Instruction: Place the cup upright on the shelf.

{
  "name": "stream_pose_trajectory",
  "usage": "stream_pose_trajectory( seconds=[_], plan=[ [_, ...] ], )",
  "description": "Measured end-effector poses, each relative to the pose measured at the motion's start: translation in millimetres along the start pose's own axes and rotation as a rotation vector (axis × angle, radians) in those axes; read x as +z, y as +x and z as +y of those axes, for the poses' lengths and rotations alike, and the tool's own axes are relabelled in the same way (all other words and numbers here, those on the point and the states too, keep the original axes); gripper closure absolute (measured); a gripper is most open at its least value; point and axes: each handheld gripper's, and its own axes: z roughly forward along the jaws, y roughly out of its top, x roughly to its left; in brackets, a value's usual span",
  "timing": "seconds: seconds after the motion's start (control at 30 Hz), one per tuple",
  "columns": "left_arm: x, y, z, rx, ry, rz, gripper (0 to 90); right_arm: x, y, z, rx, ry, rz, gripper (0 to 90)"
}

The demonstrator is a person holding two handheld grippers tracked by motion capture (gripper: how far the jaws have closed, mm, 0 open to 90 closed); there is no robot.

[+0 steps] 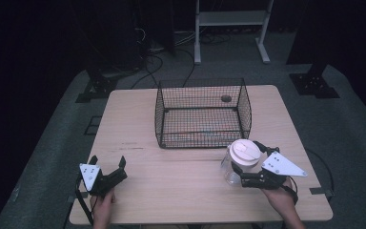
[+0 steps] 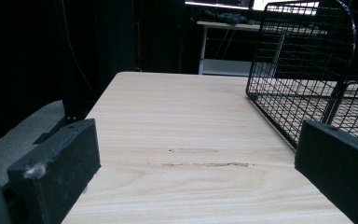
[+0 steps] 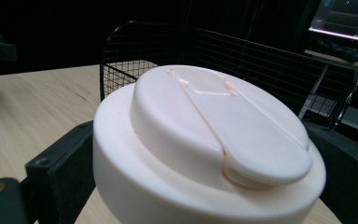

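Note:
A clear jar with a wide white lid stands at the table's right front, just in front of the black wire basket. My right gripper is shut on the jar, one jaw on each side just under the lid. In the right gripper view the lid sits close between both jaws, with the basket behind it. My left gripper rests open near the front left of the table. Nothing lies between its jaws, and the basket is ahead to its right.
The light wooden table has bare surface in the middle and at the left. A small dark object shows at the basket's far right corner. Beyond the table are a white stand, cables and dark stand feet on the grey floor.

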Motion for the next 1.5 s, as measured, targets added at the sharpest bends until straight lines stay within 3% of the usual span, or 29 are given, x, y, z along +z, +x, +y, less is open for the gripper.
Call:
stream_pose_trajectory(
  seconds=[0.1, 0.4, 0.57, 1.03, 1.5],
  plan=[
    [0.0, -0.1, 0.0, 0.000, 0.000, 0.000, 0.0, -0.5, -1.8, 0.7, 0.019, 0.001, 0.006, 4.0],
    [-0.3, -0.1, 0.0, -0.001, 0.000, 0.003, 0.0, -1.4, -2.9, 8.5, 0.010, 0.004, 0.005, 4.0],
    [-0.3, 0.4, 0.0, -0.007, 0.004, 0.004, 0.0, -1.9, -3.5, 25.1, -0.005, -0.017, 0.014, 4.0],
    [-0.1, 1.2, 0.1, -0.017, 0.003, 0.006, 0.0, 5.9, -12.3, 61.2, -0.018, -0.007, 0.058, 4.1],
    [0.1, 2.8, 0.2, -0.029, 0.005, 0.005, 0.0, 11.3, -22.1, 99.2, -0.036, -0.028, 0.050, 4.0]
  ],
)
